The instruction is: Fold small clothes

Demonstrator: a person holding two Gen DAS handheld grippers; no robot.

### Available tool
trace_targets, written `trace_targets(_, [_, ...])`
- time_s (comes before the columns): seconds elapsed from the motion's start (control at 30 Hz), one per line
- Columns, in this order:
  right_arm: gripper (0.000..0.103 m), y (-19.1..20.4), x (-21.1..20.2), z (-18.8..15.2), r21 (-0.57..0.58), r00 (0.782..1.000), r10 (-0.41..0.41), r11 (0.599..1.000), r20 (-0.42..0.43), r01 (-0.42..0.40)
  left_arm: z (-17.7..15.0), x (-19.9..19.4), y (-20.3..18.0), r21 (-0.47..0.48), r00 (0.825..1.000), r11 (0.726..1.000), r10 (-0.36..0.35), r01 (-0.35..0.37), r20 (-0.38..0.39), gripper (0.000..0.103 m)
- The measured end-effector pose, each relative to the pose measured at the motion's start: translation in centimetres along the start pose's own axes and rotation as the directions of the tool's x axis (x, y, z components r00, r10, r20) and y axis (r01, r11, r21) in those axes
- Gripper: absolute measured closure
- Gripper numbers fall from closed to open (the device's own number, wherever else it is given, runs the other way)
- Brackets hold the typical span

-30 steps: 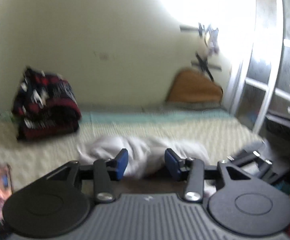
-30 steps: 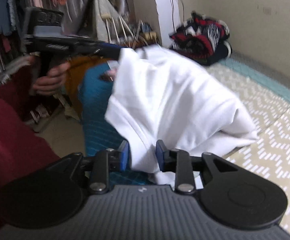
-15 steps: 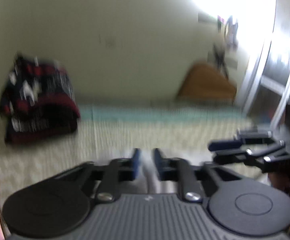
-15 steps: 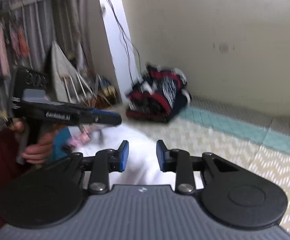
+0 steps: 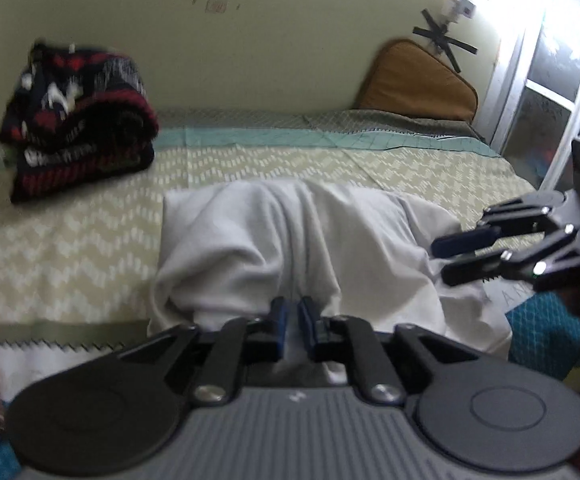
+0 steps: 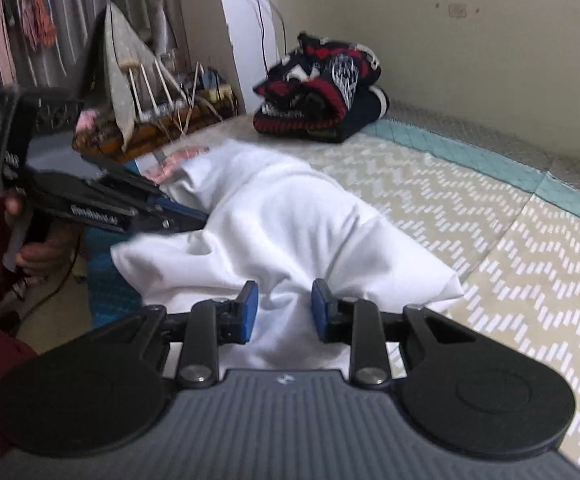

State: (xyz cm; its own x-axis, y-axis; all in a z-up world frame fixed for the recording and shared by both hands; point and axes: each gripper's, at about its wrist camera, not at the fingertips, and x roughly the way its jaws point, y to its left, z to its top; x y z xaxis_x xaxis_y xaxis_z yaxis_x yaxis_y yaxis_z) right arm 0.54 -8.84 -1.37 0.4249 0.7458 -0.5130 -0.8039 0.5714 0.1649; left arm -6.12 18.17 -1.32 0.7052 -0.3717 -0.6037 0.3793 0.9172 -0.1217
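A: Where does the cloth (image 5: pixel 290 240) lie?

B: In a rumpled white heap on the bed (image 5: pixel 89 224), its near edge hanging toward the bed's front. The left gripper (image 5: pixel 292 320) is clenched on that near edge; its blue pads sit almost together with a fold of white between them. The right gripper (image 6: pixel 281 308) is released, its pads well apart, with cloth lying under and between them but not pinched.

A: So how should this step go?

B: I judge it is a spread before the first fold. The left should keep its pinch firm and low. The right should close on a single layer at the edge near it, not a bunch, and then both should draw apart so the cloth goes flat on the bed, well apart from the dark stack (image 5: pixel 81 120) by the wall.

A: What can't you make out?

B: What kind of garment it is; no sleeve, collar or hem shows plainly. The near edge is hidden behind both gripper bodies. In the right view the left gripper (image 6: pixel 193 216) has its tips buried in the cloth, so the grasp point is covered there. Something pink (image 6: pixel 177 160) peeks from behind the heap, too blurred to name.
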Motion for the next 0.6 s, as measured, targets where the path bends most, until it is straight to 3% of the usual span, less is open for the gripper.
trace_targets(0.1, [0.070, 0.1, -1.4, 0.6, 0.032, 0.998, 0.014, 0.999, 0.056, -0.015, 1.2, -2.4, 0.1, 0.004, 0.996, 1.000, 0.000, -0.001, 0.087, 0.081])
trace_targets(0.2, [0.069, 0.9, -1.5, 1.5, 0.033, 0.992, 0.040, 0.998, 0.116, -0.044, 2.4, -3.0, 0.3, -0.013, 0.991, 0.999, 0.035, -0.033, 0.126, 0.079])
trace_targets(0.33, [0.069, 2.9, 0.7, 2.7, 0.007, 0.984, 0.103, 0.994, 0.147, -0.105, 3.2, -0.1, 0.5, -0.044, 0.987, 0.987, 0.159, -0.158, 0.020, 0.079])
trace_targets(0.43, [0.069, 4.2, 2.9, 2.8, -0.021, 0.988, 0.121, 0.993, 0.096, -0.120, 2.7, 1.5, 0.0, -0.030, 0.973, 0.973, 0.229, -0.230, -0.027, 0.076])
trace_targets(0.6, [0.074, 3.2, 5.8, 0.6, -0.007, 0.997, 0.023, 1.000, -0.067, -0.023, 2.4, 2.0, -0.7, -0.025, 0.960, 0.960, 0.279, -0.279, -0.033, 0.070])
